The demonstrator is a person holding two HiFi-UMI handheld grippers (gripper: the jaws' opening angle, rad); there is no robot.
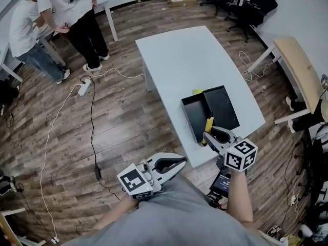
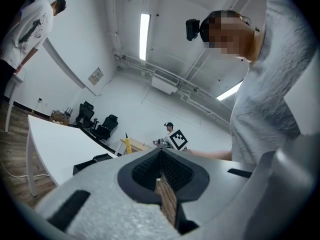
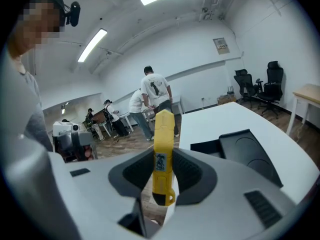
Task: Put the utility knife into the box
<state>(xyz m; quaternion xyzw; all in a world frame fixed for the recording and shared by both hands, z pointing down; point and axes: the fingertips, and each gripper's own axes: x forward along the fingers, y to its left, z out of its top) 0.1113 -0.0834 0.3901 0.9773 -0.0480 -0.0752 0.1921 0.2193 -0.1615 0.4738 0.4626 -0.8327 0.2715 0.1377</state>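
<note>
The yellow utility knife (image 1: 208, 124) stands nearly upright between the jaws of my right gripper (image 1: 211, 135), which is shut on its lower half. In the right gripper view the knife (image 3: 163, 151) rises out of the dark pads (image 3: 192, 170). It hovers at the near end of the open black box (image 1: 186, 111), whose lid (image 1: 221, 106) lies beside it on the right. The box (image 3: 235, 145) sits on the white table (image 1: 179, 55). My left gripper (image 1: 173, 164) is shut and empty, held low beside the table's near corner, off the table.
A small yellow item (image 1: 198, 91) lies just behind the box. Two people (image 1: 66, 9) stand at a desk far left. A power strip (image 1: 84, 87) and cables lie on the wood floor. Office chairs (image 1: 251, 6) stand at the back right, a wooden bench (image 1: 297, 65) at the right.
</note>
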